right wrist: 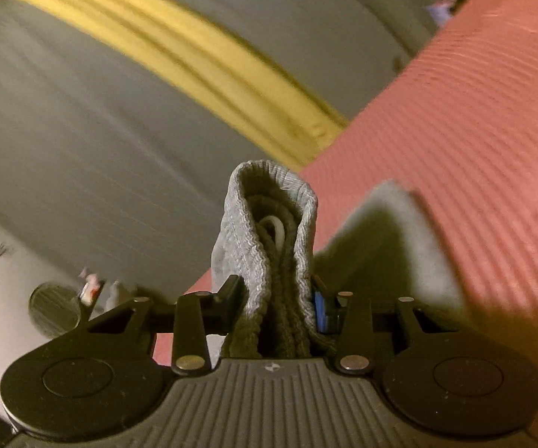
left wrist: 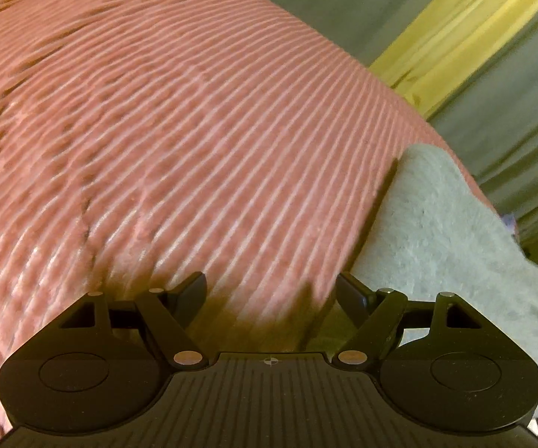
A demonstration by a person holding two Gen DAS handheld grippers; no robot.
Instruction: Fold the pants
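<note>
The supporting surface is a pink ribbed mat, its fine parallel ridges running unbroken across most of the left wrist view. In the right wrist view the same mat is seen along the right side, its edge running diagonally. Grey fleece pants are seen lying directly on the mat at its right edge in the left wrist view; part of the pants rests on the mat in the right wrist view, blurred. Beyond the mat's edge, a grey surface crossed by a yellow band is observed; its nature cannot be determined.
</note>
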